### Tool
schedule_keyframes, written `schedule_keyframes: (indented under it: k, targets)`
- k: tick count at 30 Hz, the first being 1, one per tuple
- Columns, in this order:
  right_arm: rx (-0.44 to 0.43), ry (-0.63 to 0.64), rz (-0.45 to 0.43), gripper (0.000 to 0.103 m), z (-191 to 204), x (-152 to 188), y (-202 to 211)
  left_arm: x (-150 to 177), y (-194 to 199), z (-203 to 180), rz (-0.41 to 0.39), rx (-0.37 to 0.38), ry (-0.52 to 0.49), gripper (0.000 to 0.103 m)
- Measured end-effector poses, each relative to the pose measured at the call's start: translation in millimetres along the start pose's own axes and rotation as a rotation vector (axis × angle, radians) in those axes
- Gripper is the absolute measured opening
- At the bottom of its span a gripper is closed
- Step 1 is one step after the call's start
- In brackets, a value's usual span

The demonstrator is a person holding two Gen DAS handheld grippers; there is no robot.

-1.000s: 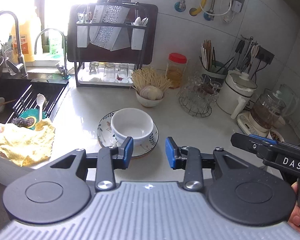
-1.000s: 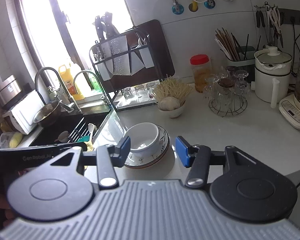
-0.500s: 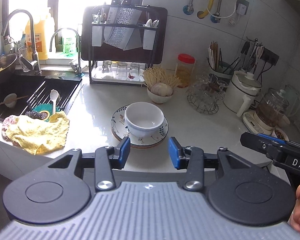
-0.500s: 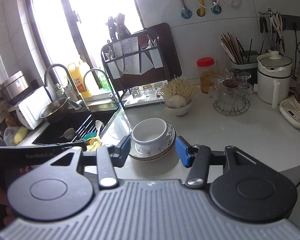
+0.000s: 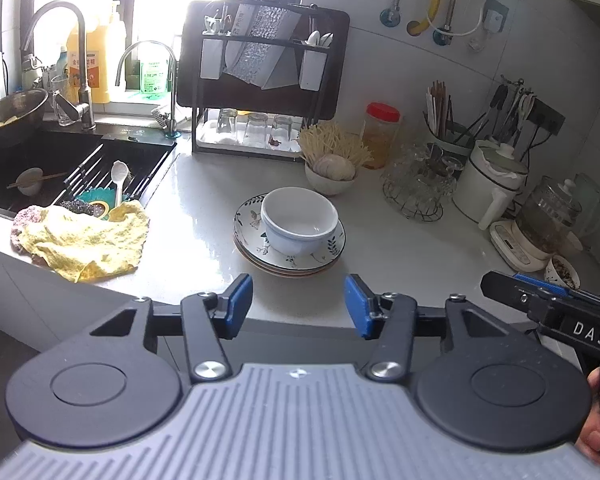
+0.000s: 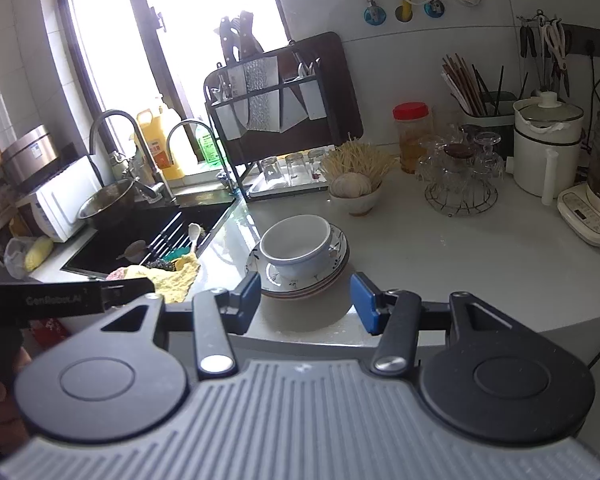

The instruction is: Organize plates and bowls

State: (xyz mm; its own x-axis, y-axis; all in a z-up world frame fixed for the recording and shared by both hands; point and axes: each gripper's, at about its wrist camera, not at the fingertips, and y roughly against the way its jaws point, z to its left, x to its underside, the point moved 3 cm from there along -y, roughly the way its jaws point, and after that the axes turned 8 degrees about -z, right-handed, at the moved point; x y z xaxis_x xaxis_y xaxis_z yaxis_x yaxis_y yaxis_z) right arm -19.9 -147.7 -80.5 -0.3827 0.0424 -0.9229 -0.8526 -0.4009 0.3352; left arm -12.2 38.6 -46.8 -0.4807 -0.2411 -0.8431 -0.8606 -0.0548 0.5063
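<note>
A white bowl [image 5: 299, 219] sits on a small stack of floral-rimmed plates [image 5: 332, 249] on the white counter. It also shows in the right wrist view as the bowl [image 6: 296, 245] on the plates [image 6: 336, 261]. My left gripper [image 5: 298, 305] is open and empty, held back from the counter's front edge, short of the stack. My right gripper [image 6: 305, 301] is open and empty, also short of the stack. The right gripper's side shows at the right edge of the left wrist view [image 5: 556, 308].
A black sink [image 5: 60, 160] with a drain rack and spoon lies left. A yellow cloth [image 5: 84, 236] drapes over the counter edge. A knife and glass rack [image 5: 260, 80], a garlic bowl [image 5: 332, 172], a jar [image 5: 380, 132], a glass stand [image 5: 418, 188] and kettles [image 5: 496, 184] line the back.
Both grippers have pulled back and up from the stack, which now looks farther away. The bowl and plates have not moved. Both stay open.
</note>
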Motion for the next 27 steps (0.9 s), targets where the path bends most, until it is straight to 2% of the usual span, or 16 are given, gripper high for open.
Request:
schedule_keyframes:
  k: [4,5,7,11,13,17,27]
  targets:
    - [0.017,0.017,-0.024,0.07,-5,-7,3,3,-2,-1,0.005,0.002,0.008,0.072]
    - [0.014,0.022,-0.027,0.071,-5,-8,4,3,-1,-2,0.005,-0.004,0.006,0.074]
    - [0.013,0.034,-0.024,0.071,-5,-8,5,4,0,-2,0.002,-0.022,0.0,0.085]
    - [0.011,0.039,-0.027,0.071,-4,-4,4,4,3,-2,0.0,-0.04,-0.006,0.092]
    - [0.013,0.041,-0.029,0.087,-4,-3,4,4,4,-4,-0.001,-0.048,-0.012,0.095]
    - [0.043,0.054,-0.037,0.087,-7,-2,4,4,9,-6,-0.015,-0.059,-0.024,0.096]
    - [0.037,0.057,-0.017,0.088,-11,3,11,8,16,-7,-0.02,-0.065,-0.035,0.097]
